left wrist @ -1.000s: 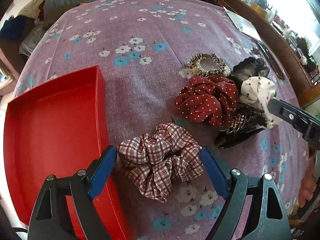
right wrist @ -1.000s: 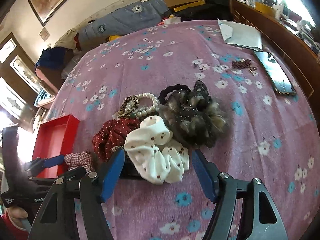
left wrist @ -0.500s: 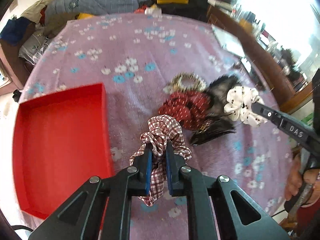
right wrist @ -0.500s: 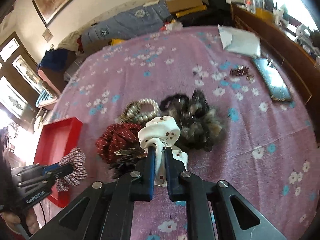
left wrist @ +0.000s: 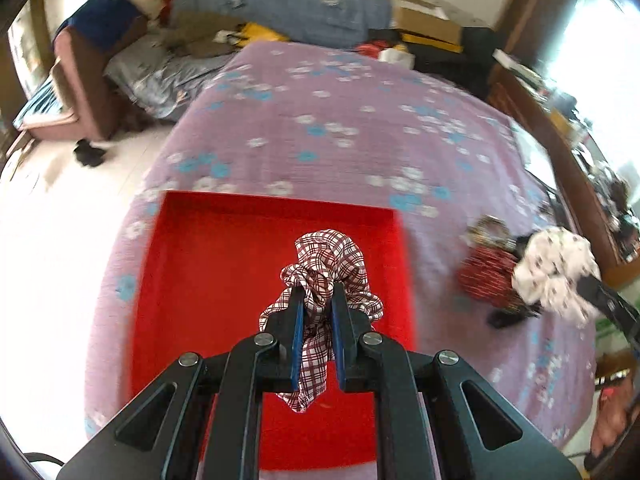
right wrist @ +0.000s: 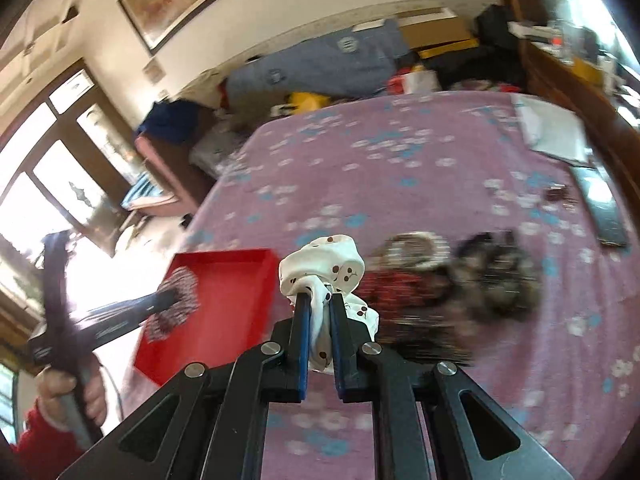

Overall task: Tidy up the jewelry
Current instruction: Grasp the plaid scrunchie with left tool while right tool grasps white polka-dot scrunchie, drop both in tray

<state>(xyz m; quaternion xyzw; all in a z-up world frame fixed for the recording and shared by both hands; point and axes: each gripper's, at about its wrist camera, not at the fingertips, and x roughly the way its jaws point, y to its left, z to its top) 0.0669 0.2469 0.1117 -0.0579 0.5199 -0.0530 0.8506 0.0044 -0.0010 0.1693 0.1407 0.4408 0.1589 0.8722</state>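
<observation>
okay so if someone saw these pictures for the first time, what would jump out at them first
Probably the bright red open box on the purple flowered bedspread, with the left gripper holding a red-and-white plaid scrunchie above it. Next, the right gripper clamping a white cherry-print scrunchie, lifted beside the blurred pile.

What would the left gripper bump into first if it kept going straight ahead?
Probably the floor of the red tray: the left gripper, clamping the plaid scrunchie, points down over it. Depth is hard to judge.
</observation>
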